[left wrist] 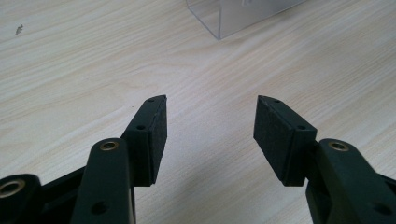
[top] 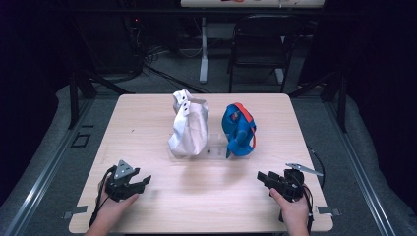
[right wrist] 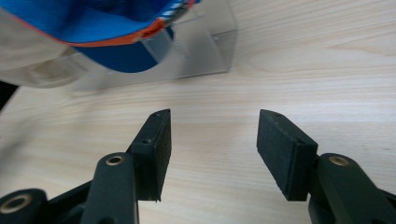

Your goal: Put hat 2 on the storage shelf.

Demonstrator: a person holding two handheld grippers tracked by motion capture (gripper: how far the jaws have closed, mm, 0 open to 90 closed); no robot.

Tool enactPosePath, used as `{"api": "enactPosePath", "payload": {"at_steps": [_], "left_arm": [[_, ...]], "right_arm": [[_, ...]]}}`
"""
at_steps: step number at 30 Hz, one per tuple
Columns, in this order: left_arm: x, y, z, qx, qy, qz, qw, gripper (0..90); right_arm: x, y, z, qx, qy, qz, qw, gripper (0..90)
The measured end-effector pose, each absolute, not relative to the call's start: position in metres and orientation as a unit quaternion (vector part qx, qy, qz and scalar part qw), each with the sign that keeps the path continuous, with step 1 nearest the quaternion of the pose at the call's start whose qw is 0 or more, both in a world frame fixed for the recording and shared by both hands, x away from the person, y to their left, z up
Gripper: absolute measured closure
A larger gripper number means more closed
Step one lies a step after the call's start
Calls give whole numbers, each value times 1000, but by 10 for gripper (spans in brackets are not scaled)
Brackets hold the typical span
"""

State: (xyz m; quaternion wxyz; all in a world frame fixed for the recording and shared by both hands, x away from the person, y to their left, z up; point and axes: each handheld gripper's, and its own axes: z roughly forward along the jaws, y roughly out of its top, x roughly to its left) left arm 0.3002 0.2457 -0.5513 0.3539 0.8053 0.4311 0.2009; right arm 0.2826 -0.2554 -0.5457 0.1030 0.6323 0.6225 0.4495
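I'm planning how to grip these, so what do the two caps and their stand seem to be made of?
White cap: soft matte fabric, creased. Blue cap: likely similar cloth, with orange trim. Stand: clear glossy plastic, probably acrylic, see-through with bright edges.

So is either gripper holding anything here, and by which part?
Nothing is held. The left gripper and right gripper both rest open on the table, short of the white cap and blue cap on their clear stand.

White cap (top: 188, 125) and blue cap (top: 239, 129) stand side by side mid-table (top: 147, 128).
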Motion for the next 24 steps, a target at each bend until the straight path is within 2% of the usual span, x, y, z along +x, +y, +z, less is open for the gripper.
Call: {"api": "enactPosePath", "payload": {"at_steps": [10, 15, 24], "left_arm": [[302, 247, -554, 805, 434, 196, 354, 448], [303, 248, -555, 805, 437, 190, 353, 448], [305, 244, -559, 810, 432, 182, 352, 448]], "right_arm": [[285, -250, -553, 628, 630, 445, 109, 455], [285, -246, -554, 624, 631, 442, 134, 462], [286, -242, -555, 621, 634, 442, 132, 466]]}}
